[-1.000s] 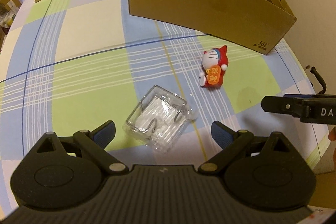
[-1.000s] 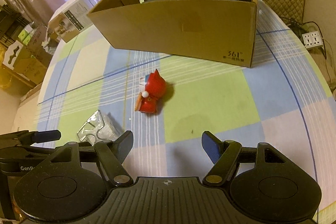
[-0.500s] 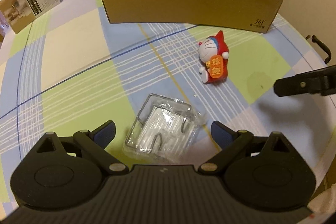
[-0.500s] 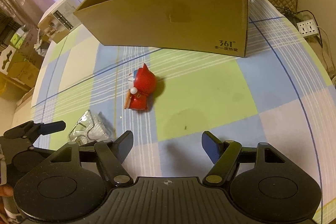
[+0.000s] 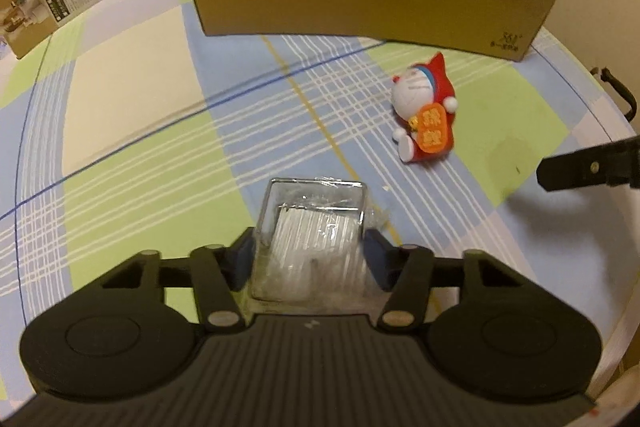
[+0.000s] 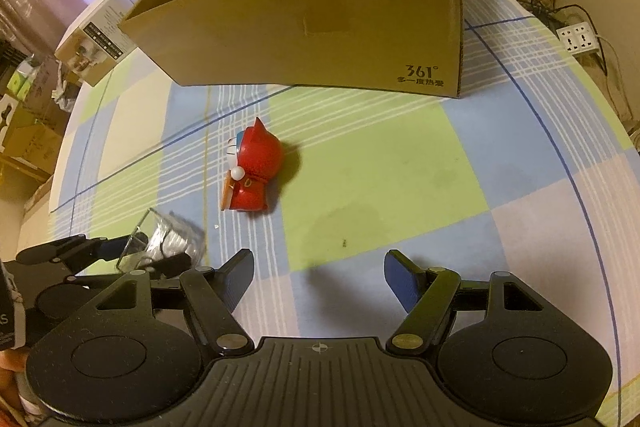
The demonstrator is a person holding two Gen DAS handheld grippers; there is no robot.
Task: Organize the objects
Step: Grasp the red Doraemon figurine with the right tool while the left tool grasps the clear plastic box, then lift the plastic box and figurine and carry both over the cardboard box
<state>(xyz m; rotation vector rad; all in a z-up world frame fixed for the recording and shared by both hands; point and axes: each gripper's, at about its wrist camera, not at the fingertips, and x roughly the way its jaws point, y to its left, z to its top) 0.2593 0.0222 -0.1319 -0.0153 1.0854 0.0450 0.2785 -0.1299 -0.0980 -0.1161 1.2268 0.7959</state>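
Downward-tilted, left gripper (image 5: 308,259) jaws are closing around clear box (image 5: 312,227).

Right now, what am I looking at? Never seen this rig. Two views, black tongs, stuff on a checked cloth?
No robot: a person holds a pair of tongs in each hand, each with a fisheye camera looking along its fingers. The left view shows the left tongs closing around a clear plastic box wrapped in film; the pads sit at its sides. The right view shows the right tongs open and empty above the checked tablecloth; the left tongs appear at its lower left. On the cloth lies a red cat figurine on its side. Behind it stands an open cardboard box, probably where things go. Printed cartons stand further back.
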